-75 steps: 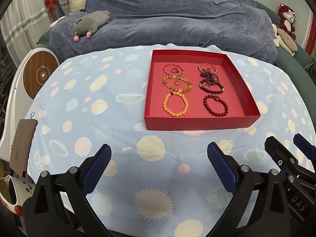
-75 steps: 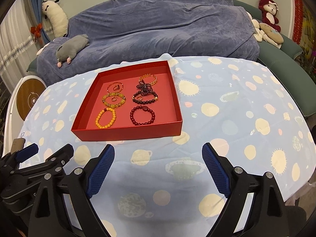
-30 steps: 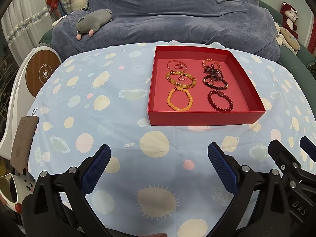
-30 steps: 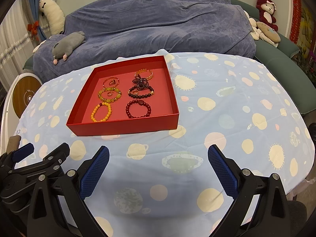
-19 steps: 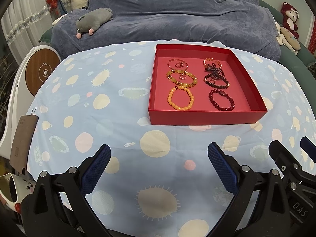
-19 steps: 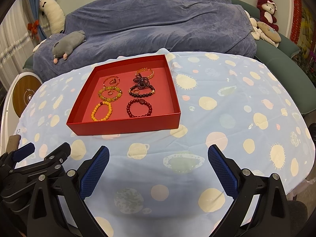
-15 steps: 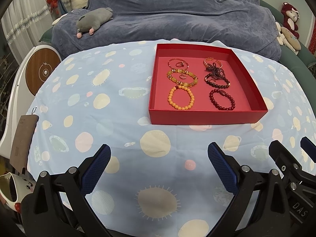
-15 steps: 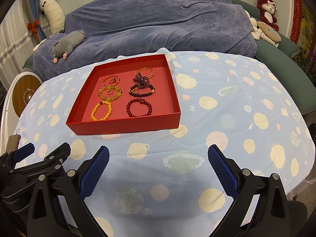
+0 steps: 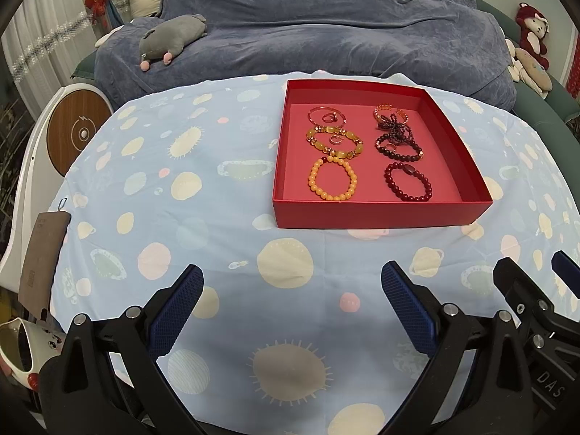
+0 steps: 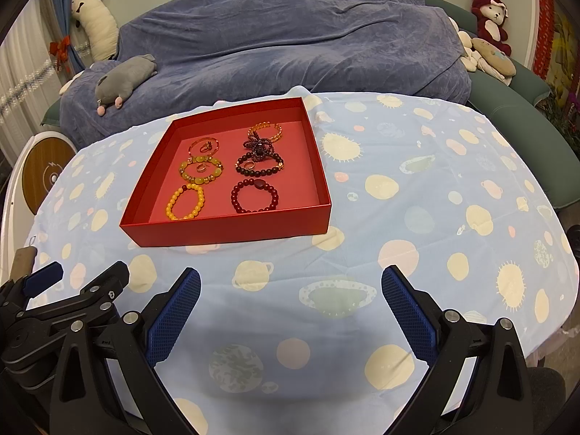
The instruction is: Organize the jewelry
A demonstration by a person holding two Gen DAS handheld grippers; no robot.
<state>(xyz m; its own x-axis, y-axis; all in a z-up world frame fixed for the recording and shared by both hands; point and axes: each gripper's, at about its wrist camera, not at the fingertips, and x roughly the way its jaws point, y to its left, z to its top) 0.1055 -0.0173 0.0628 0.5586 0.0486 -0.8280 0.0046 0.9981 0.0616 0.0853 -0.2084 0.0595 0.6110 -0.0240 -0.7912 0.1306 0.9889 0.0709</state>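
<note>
A red tray [image 9: 377, 215] [image 10: 224, 233] sits on the round table and holds several bracelets in two columns. An orange bead bracelet [image 9: 332, 178] [image 10: 185, 201] and a dark red bead bracelet [image 9: 408, 181] [image 10: 255, 195] lie nearest. Behind them are a yellow stone bracelet [image 9: 333, 142], a dark bead bracelet [image 9: 398, 148] and small rings. My left gripper [image 9: 291, 311] is open and empty, held back from the tray's near wall. My right gripper [image 10: 290, 311] is open and empty, to the tray's near right. Each gripper shows at the edge of the other's view.
The table wears a light blue cloth [image 9: 181, 217] with pastel planet spots. A sofa under a blue-grey cover [image 9: 326, 29] stands behind it with a grey plush [image 9: 170, 38] and more plush toys [image 10: 489, 21]. A white stand with a wooden disc [image 9: 78, 132] is at left.
Both grippers have drawn back slightly from the tray and stay open. The jewelry in the tray has not moved.
</note>
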